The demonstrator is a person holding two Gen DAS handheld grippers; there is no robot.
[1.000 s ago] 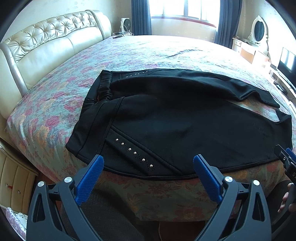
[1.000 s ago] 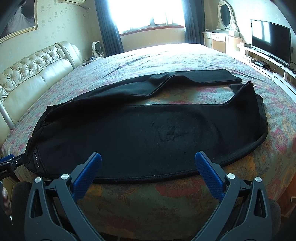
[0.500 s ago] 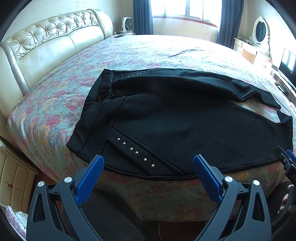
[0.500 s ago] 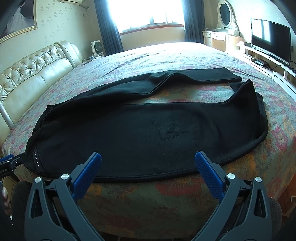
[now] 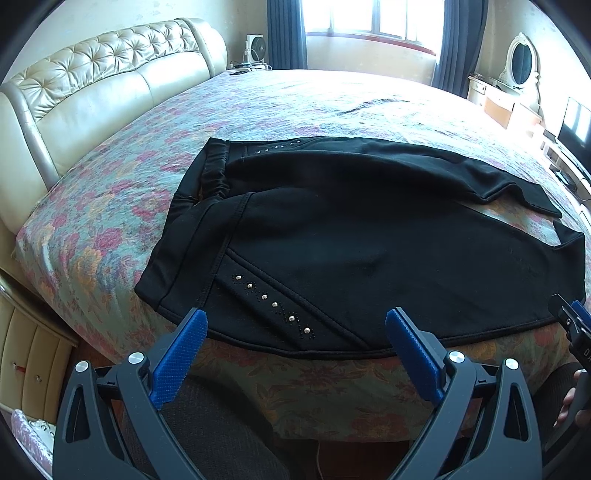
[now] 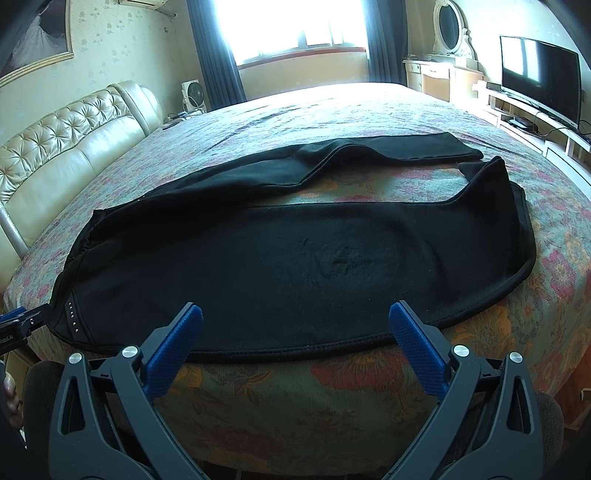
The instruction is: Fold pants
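Black pants [image 5: 351, 240] lie spread flat near the front edge of the bed, waistband to the left and legs to the right; they also show in the right wrist view [image 6: 295, 258]. A row of studs [image 5: 275, 304] marks the near hip pocket. The two legs part at the right, the far leg [image 6: 388, 151] angled away. My left gripper [image 5: 295, 325] is open and empty, just short of the hip's near hem. My right gripper [image 6: 295, 321] is open and empty, just short of the near leg's hem. Each gripper shows at the edge of the other's view.
The bed has a floral cover [image 5: 295, 110] and a tufted cream headboard [image 5: 92, 85] on the left. A nightstand [image 5: 29, 350] stands at the lower left. A TV [image 6: 539, 77] on a low unit and a dresser with an oval mirror [image 6: 450, 26] stand at the right.
Both grippers have edged slightly closer to the pants' near hem. The pants have not moved and both grippers stay open.
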